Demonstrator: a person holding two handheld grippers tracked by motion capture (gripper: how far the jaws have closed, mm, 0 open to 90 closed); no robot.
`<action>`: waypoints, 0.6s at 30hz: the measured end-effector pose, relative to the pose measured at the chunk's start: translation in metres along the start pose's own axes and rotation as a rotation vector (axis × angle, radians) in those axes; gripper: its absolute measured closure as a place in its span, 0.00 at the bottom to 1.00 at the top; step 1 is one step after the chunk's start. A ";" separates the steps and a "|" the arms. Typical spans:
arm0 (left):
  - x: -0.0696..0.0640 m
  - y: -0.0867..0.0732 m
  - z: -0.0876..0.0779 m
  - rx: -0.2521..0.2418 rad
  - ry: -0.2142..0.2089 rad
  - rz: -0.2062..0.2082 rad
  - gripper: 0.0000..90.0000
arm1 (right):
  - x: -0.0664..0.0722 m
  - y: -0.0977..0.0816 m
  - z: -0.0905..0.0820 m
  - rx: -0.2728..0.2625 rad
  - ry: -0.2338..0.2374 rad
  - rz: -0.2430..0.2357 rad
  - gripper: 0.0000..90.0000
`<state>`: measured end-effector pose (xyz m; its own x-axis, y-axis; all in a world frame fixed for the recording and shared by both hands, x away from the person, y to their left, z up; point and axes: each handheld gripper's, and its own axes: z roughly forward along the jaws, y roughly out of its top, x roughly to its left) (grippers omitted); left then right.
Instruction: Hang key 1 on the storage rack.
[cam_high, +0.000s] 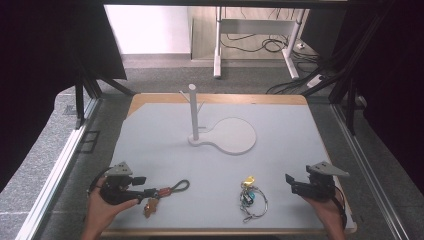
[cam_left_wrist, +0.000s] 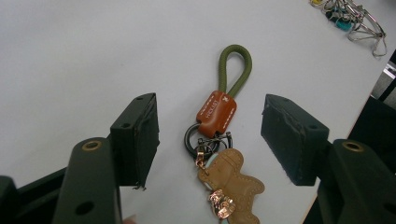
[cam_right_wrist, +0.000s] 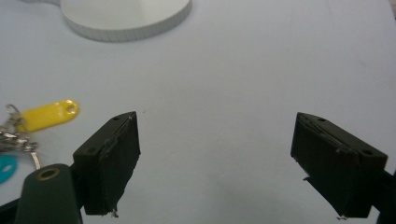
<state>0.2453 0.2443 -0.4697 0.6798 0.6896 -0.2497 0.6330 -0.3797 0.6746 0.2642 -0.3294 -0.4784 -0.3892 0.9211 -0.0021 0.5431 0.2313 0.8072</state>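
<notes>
A keychain (cam_high: 165, 190) (cam_left_wrist: 217, 112) with an olive cord loop, a brown leather tab and a bear-shaped leather charm lies at the table's front left. My left gripper (cam_high: 145, 186) (cam_left_wrist: 210, 101) is open around it, with a gap between the tab and each pad. A second key bunch (cam_high: 248, 192) (cam_left_wrist: 355, 18) with a yellow tag (cam_right_wrist: 46, 114), a teal tag and metal rings lies at the front middle. To its right my right gripper (cam_high: 292, 184) (cam_right_wrist: 217, 117) stands open over bare table, nothing between its jaws.
A white stand with an upright post (cam_high: 193, 112), short pegs and a round flat base (cam_high: 235, 136) (cam_right_wrist: 126, 16) stands in the middle of the light grey table (cam_high: 280, 150). Dark frame rails run along both sides of the table.
</notes>
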 end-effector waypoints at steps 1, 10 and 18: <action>0.000 0.000 0.000 -0.004 0.000 0.002 0.41 | 0.000 0.000 0.000 0.000 0.000 0.000 0.17; -0.003 -0.003 -0.003 -0.007 0.001 0.015 0.41 | -0.011 -0.004 -0.010 -0.014 0.027 0.044 0.23; -0.009 -0.005 -0.010 -0.020 0.012 0.018 0.41 | -0.014 -0.001 -0.014 -0.031 0.033 0.063 0.30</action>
<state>0.2327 0.2463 -0.4634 0.6863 0.6903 -0.2288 0.6130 -0.3798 0.6928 0.2588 -0.3470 -0.4710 -0.3792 0.9228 0.0684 0.5441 0.1626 0.8231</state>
